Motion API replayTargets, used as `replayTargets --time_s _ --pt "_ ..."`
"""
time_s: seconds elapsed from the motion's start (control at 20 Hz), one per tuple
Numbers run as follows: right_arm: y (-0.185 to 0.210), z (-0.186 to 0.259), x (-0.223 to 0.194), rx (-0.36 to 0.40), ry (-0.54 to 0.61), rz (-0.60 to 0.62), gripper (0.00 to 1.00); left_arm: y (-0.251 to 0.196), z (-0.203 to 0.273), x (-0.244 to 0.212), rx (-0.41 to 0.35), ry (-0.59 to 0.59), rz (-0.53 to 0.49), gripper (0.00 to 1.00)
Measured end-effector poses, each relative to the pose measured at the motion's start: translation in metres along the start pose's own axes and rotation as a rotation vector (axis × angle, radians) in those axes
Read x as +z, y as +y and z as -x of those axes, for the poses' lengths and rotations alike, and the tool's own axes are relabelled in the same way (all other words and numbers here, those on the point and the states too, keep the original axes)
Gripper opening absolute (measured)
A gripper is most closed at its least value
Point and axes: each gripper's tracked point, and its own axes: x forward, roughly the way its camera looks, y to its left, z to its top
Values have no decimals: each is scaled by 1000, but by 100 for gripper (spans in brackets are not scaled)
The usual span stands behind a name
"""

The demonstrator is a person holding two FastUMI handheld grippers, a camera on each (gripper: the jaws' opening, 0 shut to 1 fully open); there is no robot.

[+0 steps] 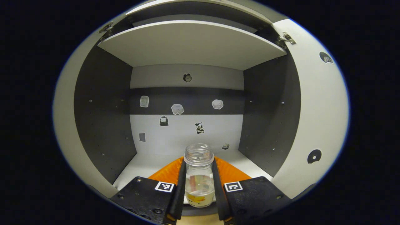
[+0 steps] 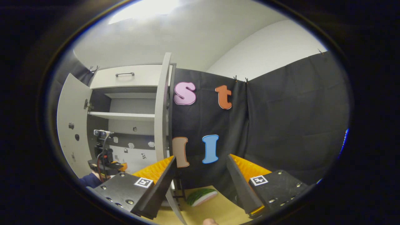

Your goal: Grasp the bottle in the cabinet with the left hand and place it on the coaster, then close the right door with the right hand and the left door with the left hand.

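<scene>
Bottle [image 1: 199, 175]: clear, capless, threaded neck, printed label low on the body; stands upright at the front edge of the cabinet's lower shelf [image 1: 150, 162], between the fingers of the left gripper [image 1: 199, 190]. Both fingers lie against its sides just below the neck, so the tongs read as clamped on it.

Cabinet interior: dark side walls, pale back panel [image 1: 175, 134] carrying small stickers, upper shelf [image 1: 190, 43] overhead. Both doors stand wide; the right door [image 1: 315, 103] flanks the opening in the left gripper view, and its edge [image 2: 162, 106] faces the right gripper view.

Right gripper [image 2: 200, 184]: fingers well apart, holding nothing, waiting outside the cabinet near that door. Below it, on the wooden tabletop [image 2: 215, 209], lies a green striped, watermelon-like piece [image 2: 201, 197], probably the coaster.

Step in hand, judged: withdrawal of the bottle. Advisable to keep it upright, draw it straight back over the shelf lip, clear of both doors, then lower it squarely onto the coaster before releasing.
</scene>
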Motion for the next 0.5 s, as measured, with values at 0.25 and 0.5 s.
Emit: replayTargets --time_s 0.25,0.5 --pt "-13 6 3 -18 -11 -2 97 -20 46 -8 -66 -4 -11 44" --pt "-21 12 3 -20 -6 0 97 -39 86 -21 -123 2 7 46"
